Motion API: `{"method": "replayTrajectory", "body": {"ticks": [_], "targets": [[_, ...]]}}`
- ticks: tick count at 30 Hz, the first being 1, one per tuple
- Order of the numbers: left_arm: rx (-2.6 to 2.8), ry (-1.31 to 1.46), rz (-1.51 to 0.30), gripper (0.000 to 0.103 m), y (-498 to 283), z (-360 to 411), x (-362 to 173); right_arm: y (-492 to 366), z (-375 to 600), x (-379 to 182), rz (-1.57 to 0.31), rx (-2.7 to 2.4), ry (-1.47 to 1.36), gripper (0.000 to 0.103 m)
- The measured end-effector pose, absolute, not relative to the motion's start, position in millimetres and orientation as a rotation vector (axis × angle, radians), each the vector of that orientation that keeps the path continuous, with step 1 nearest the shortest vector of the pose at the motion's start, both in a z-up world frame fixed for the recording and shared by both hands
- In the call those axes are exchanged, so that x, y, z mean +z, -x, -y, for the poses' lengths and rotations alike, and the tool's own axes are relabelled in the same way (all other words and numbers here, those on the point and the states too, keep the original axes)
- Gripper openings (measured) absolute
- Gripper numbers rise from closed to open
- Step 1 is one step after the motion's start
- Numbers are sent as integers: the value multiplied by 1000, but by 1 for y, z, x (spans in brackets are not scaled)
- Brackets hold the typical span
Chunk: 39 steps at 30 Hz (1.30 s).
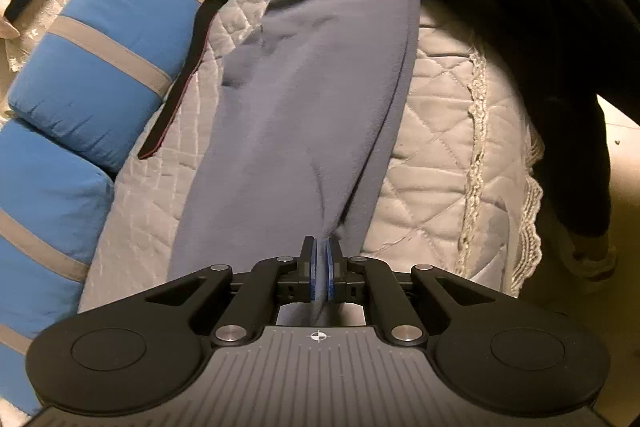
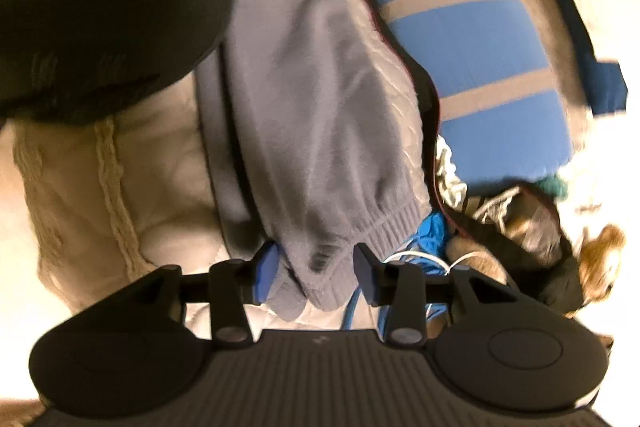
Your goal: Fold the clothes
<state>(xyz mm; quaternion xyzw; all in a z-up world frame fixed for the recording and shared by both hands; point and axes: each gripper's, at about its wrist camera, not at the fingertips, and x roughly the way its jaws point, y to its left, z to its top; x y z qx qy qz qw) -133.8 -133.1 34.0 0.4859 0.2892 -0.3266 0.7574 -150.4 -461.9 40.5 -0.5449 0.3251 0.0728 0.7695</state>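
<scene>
Grey fleece trousers point(image 1: 312, 87) lie stretched lengthwise along a quilted bedspread point(image 1: 440, 147). In the left wrist view, my left gripper point(image 1: 321, 251) is shut on the near end of the trousers, and the cloth creases into its blue pads. The right wrist view is blurred and shows the other end of the trousers point(image 2: 320, 107). Their ribbed cuff point(image 2: 376, 227) hangs down between the fingers of my right gripper point(image 2: 316, 259). That gripper is open, with its pads apart on either side of the cuff.
Blue pillows with grey stripes point(image 1: 112, 59) line the bed's far side, and a dark strap point(image 1: 188, 67) lies along them. A pile of cables and cloth point(image 2: 500, 219) sits beside the cuff. A person in dark clothing point(image 1: 520, 7) stands at the bed's lace-trimmed edge.
</scene>
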Motion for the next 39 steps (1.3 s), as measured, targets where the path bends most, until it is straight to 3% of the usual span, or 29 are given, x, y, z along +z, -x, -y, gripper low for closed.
{"method": "replayTrajectory", "body": {"ticks": [1,4,6,8,11,23,27,28,30,31,32,39], "targets": [[-719,-1048,-640,6,133,135,32,149,460,38,-708,163,1199,54],[-714,-1046,-639,7,131,139,28,146,455,30,-717,177,1249,29],[-720,-1060,-631,7,133,141,26,144,456,34,-719,178,1230,24],[-735,-1055,-622,17,135,140,27,145,458,40,-719,174,1204,18],[-742,-1039,-612,31,135,140,29,144,461,47,-717,170,1179,17],[-780,-864,-677,27,119,141,42,149,463,54,-717,168,1156,17],[-746,-878,-676,17,112,139,40,149,463,54,-721,168,1152,17],[-750,-895,-676,3,113,140,38,149,463,53,-724,168,1149,17],[-773,-942,-672,2,118,142,36,151,463,54,-735,172,1139,15],[-785,-979,-656,2,123,142,35,151,463,54,-743,176,1132,5],[-787,-1003,-644,2,126,141,35,153,463,55,-750,185,1122,2],[-777,-1043,-657,1,132,128,43,158,464,50,-788,216,1063,1]]}}
